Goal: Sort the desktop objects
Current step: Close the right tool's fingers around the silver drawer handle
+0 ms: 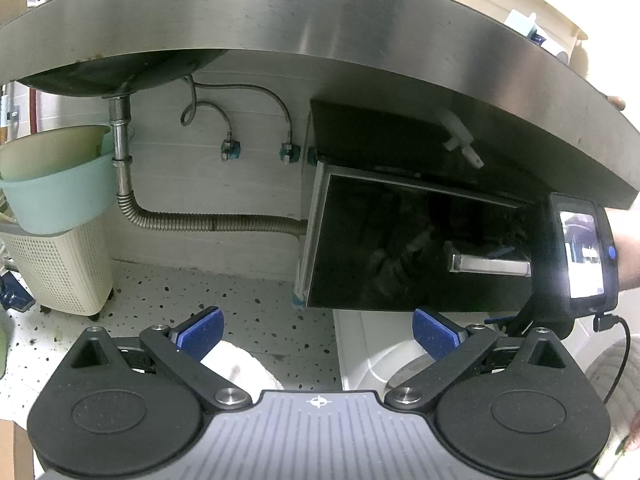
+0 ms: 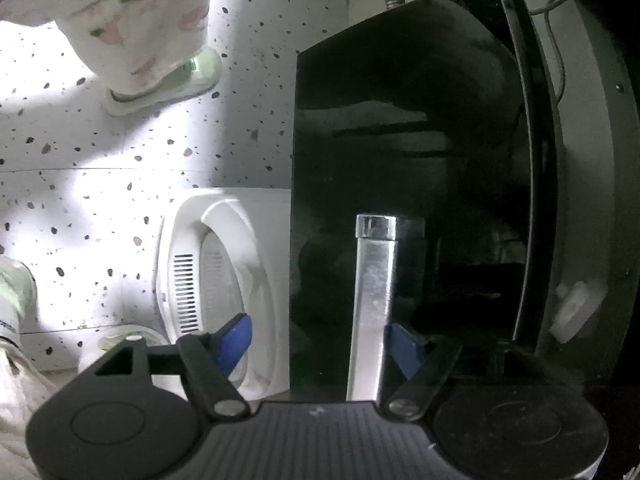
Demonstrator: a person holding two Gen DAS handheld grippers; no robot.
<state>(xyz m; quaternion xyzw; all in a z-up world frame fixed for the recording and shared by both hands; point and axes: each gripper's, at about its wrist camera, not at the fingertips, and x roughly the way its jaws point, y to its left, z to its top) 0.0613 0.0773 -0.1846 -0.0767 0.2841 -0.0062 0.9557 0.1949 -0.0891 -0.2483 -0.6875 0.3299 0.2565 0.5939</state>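
- The stainless steel counter (image 1: 320, 28) spans the top of the left wrist view, seen from beneath; the right wrist view shows none of it.
- The black cabinet door (image 1: 400, 240) hangs under the counter, swung out from the dark cabinet opening; in the right wrist view it fills the centre.
- The speckled floor (image 1: 240, 292) lies below the door in both views; only the right wrist view shows the person's patterned trouser leg and pale green shoe (image 2: 168, 84) on it, left of the door.
- A white appliance (image 2: 224, 280) sits on the floor just beside the door's lower edge.
- Only the left wrist view shows the corrugated drain hose (image 1: 208, 222) running left from the door, with a mint basin (image 1: 56, 196) on a perforated basket (image 1: 68, 272) farther left.
- The right gripper (image 2: 320, 340) is spread, the door's chrome handle (image 2: 372, 308) between its fingers, touching the right blue pad.
- The left gripper (image 1: 318, 332) is spread wide and empty, below the door.
- No desktop object to sort is identifiable in either view.
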